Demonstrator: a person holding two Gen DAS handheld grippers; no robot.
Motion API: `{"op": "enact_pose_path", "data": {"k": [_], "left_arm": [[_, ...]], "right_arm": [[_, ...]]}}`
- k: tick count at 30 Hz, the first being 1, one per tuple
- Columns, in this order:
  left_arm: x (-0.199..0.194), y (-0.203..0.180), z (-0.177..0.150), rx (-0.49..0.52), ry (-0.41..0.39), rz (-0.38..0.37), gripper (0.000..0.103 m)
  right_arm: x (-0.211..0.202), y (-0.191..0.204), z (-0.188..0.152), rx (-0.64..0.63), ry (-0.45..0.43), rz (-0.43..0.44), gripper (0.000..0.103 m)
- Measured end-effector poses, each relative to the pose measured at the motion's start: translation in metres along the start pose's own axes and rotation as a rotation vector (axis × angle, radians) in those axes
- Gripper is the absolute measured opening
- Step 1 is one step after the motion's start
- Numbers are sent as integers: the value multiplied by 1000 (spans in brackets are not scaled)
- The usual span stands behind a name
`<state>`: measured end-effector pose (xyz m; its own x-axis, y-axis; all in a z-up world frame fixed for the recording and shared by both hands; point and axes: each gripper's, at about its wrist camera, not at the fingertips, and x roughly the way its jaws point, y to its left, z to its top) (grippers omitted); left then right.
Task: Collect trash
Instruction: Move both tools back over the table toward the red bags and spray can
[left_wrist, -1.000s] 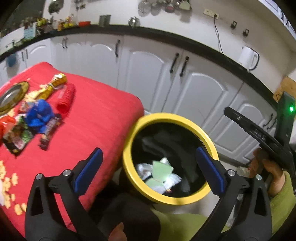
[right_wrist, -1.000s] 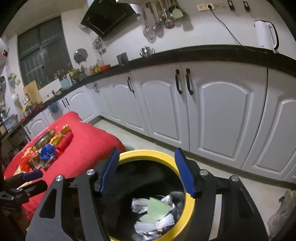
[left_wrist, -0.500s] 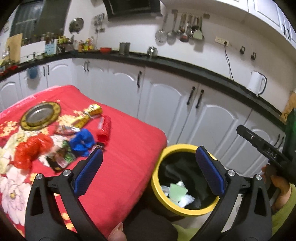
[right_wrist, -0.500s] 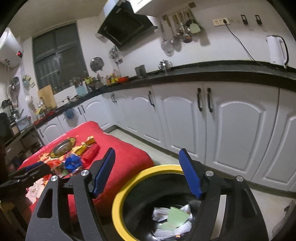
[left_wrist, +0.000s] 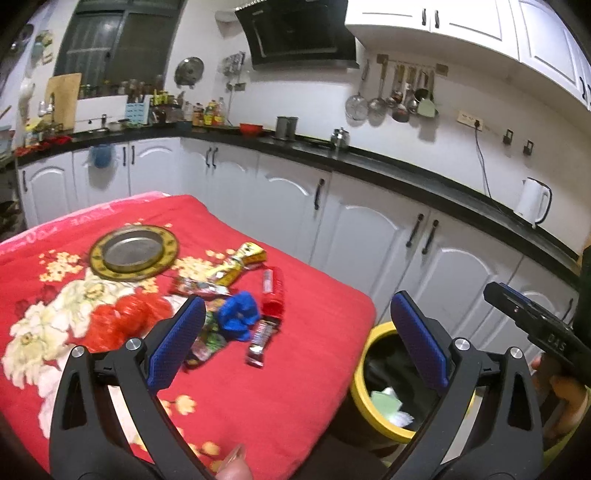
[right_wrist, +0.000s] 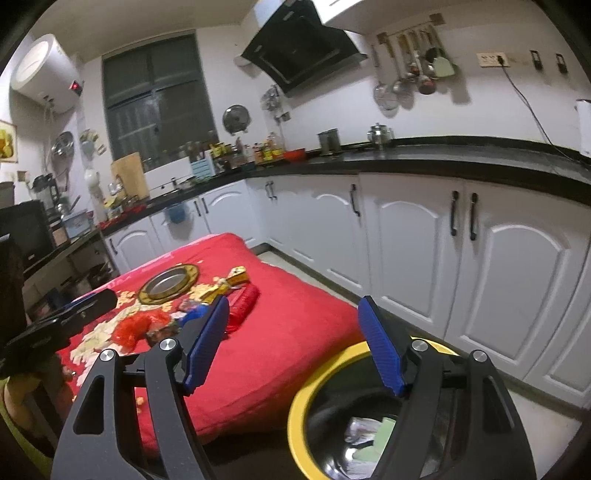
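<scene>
Both jaws wide, nothing held: left gripper (left_wrist: 295, 343) over the red cloth (left_wrist: 303, 369), where the dark candy wrapper (left_wrist: 263, 336) lies lengthwise toward it; right gripper (right_wrist: 295, 343) above the yellow bin (right_wrist: 314, 384).

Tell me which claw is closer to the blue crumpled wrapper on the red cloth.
Left. The left claw hangs open just short of the blue wrapper. The right claw sits open farther off, over the yellow bin beside the table.

The left wrist view looks forward and down over the red cloth (left_wrist: 303, 354) toward the kitchen cabinets (left_wrist: 373, 243); the right wrist view sits above the yellow bin (right_wrist: 310, 398), facing leftward across it. Both share cloth, bin and counter (each glimpses the other's gripper).
</scene>
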<state>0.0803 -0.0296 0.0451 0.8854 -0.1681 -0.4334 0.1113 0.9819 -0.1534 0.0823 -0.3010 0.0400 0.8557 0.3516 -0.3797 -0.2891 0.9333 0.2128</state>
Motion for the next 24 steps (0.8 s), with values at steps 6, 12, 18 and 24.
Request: {"op": "enact_pose_path", "data": {"k": [6, 12, 18, 24], "left_arm": [[-10, 27, 4, 27, -11, 61, 92], [-15, 57, 5, 13, -18, 104, 92], [-23, 78, 7, 17, -50, 143, 92], [-22, 104, 7, -22, -61, 175, 92]], "right_arm": [[10, 28, 8, -35, 10, 38, 73], [26, 53, 16, -62, 24, 77, 73], [44, 81, 25, -90, 31, 114, 73], [71, 107, 31, -115, 49, 150, 76]]}}
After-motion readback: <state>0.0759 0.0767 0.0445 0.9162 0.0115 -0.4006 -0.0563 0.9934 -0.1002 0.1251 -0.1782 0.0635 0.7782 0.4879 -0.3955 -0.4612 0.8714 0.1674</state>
